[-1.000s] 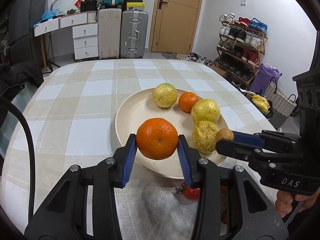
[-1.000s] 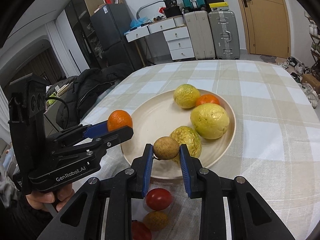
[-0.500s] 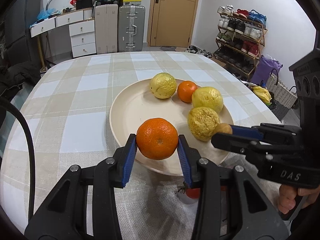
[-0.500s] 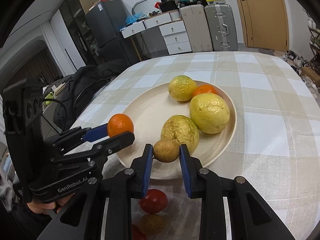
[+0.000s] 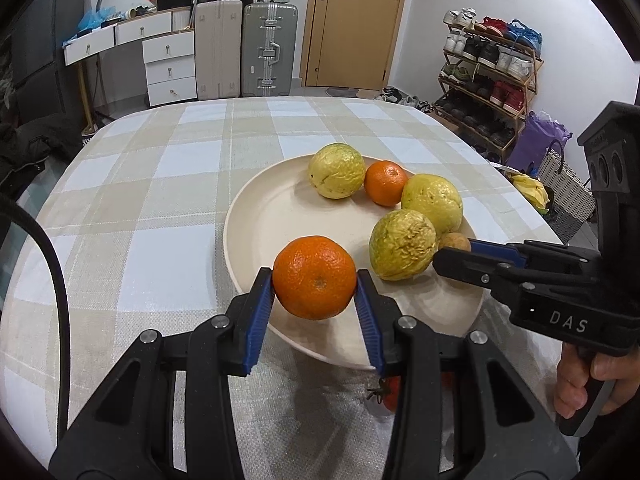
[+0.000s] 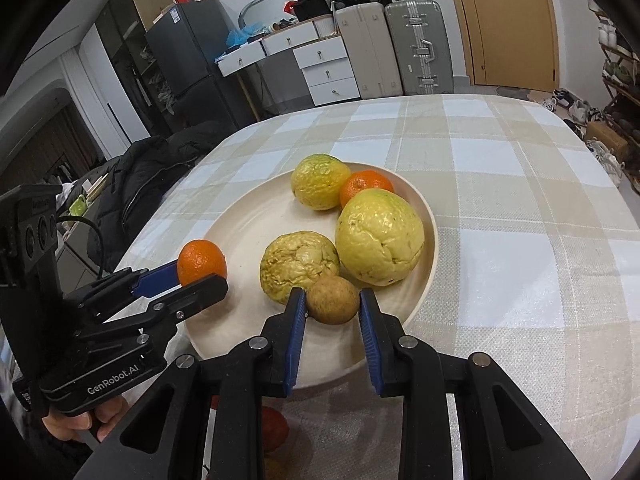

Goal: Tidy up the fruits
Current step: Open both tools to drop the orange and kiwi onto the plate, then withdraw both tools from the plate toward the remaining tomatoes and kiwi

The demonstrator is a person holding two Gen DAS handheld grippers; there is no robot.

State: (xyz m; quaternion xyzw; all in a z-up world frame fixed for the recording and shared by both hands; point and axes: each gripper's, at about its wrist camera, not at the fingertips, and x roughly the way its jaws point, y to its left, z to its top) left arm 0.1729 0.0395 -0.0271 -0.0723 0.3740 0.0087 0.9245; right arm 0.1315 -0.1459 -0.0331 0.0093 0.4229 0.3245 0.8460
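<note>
A cream plate (image 5: 264, 216) (image 6: 240, 224) on the checked table holds three wrinkled yellow fruits (image 5: 337, 176) (image 6: 379, 237) and a small orange (image 5: 385, 183) (image 6: 365, 185). My left gripper (image 5: 315, 284) (image 6: 200, 278) is shut on a large orange (image 5: 314, 276) (image 6: 201, 261) above the plate's near left rim. My right gripper (image 6: 332, 300) (image 5: 456, 254) holds a small brown fruit (image 6: 333, 299) (image 5: 454, 241) over the plate's near edge, beside a yellow fruit (image 6: 298, 267) (image 5: 402, 250). The right-hand pad stands slightly off the fruit.
A red tomato (image 5: 391, 392) (image 6: 274, 426) lies on the table below the plate's near rim, partly hidden by my fingers. Suitcases (image 5: 270, 50), drawers and a shoe rack (image 5: 486, 80) stand beyond the table. A dark jacket (image 6: 148, 184) hangs at the table's left side.
Both grippers have moved forward over the plate. The brown fruit has come down next to the nearest yellow fruit, and the right jaws have widened slightly around it.
</note>
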